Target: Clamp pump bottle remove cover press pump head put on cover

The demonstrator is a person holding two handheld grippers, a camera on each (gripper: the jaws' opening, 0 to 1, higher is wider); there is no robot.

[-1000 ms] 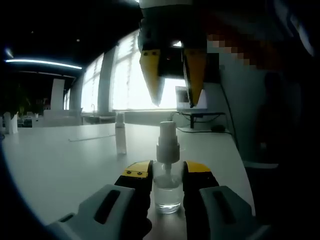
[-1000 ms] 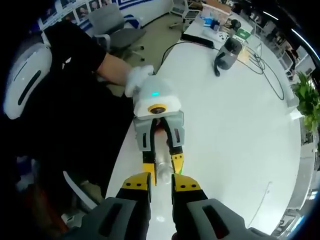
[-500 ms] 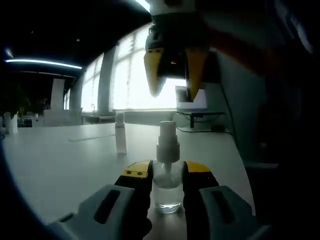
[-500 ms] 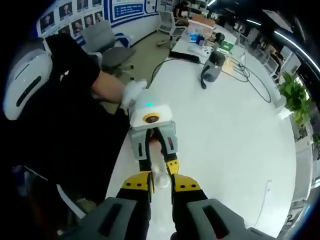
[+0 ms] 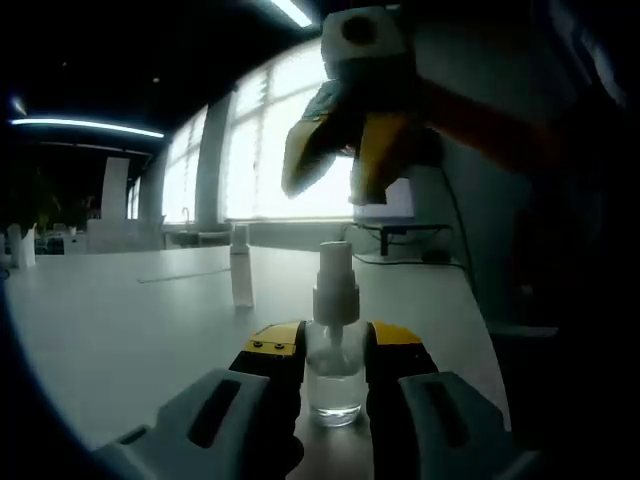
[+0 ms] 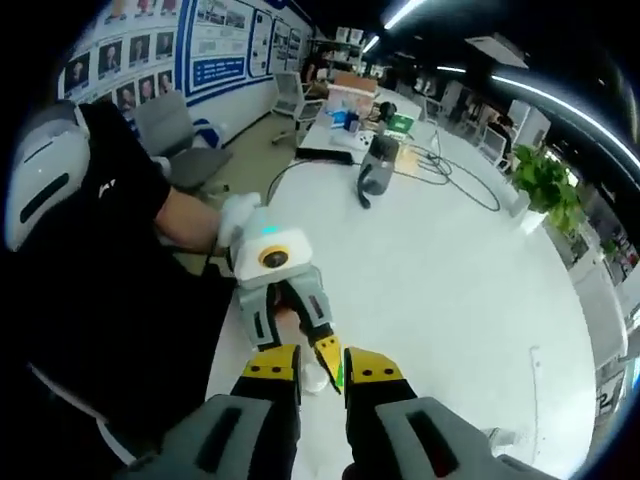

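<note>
The left gripper [image 5: 335, 360] clamps the pump bottle [image 5: 334, 335] upright on the table [image 5: 120, 320], steadying it for pressing, while the right gripper [image 5: 335, 165], jaws slightly parted and empty, hovers above its bare pump head [image 5: 335, 262].

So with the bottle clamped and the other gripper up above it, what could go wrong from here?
1. The right gripper hangs tilted above the pump head; a slanted descent could glance off rather than press straight.
2. The left gripper holds the bottle low on its clear body, so an off-centre push might tip it.
3. The cover stands apart behind on the table; a reach for it could knock it over.
</note>
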